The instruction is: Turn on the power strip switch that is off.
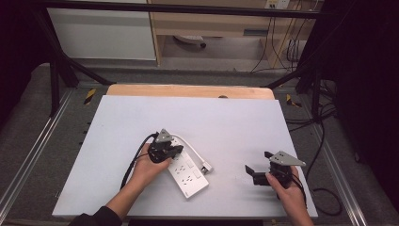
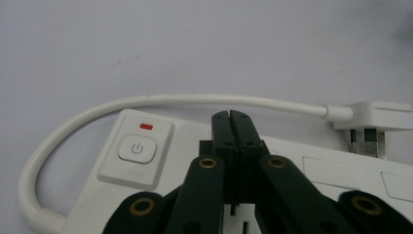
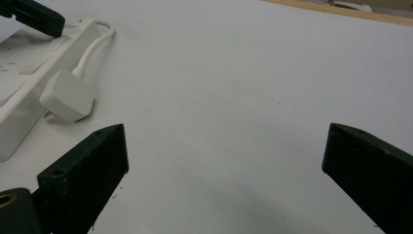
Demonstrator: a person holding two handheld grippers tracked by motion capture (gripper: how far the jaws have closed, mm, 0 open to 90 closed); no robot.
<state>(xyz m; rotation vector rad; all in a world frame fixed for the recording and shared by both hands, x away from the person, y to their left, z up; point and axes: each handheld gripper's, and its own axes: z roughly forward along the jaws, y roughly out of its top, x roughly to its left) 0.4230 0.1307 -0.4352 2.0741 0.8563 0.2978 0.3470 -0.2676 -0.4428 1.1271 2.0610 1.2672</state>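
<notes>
Two grippers are held over a white counter (image 1: 141,117) bearing a power strip (image 1: 188,172).

Left gripper (image 1: 170,151) is set on the strip's switch end, fingers pressed together with nothing between them, just beside the power button (image 2: 137,148). Toward four o'clock of the strip, well apart, the right gripper (image 1: 251,172) is held with fingers spread. The strip's plug (image 1: 206,166) lies at its three o'clock side.

The high view looks forward and down from above the person's side onto the whole table (image 1: 141,113). The left gripper view sits very close over the power strip (image 2: 160,146). The right gripper view skims low across the tabletop, sharing that strip and its plug (image 3: 68,95).
</notes>
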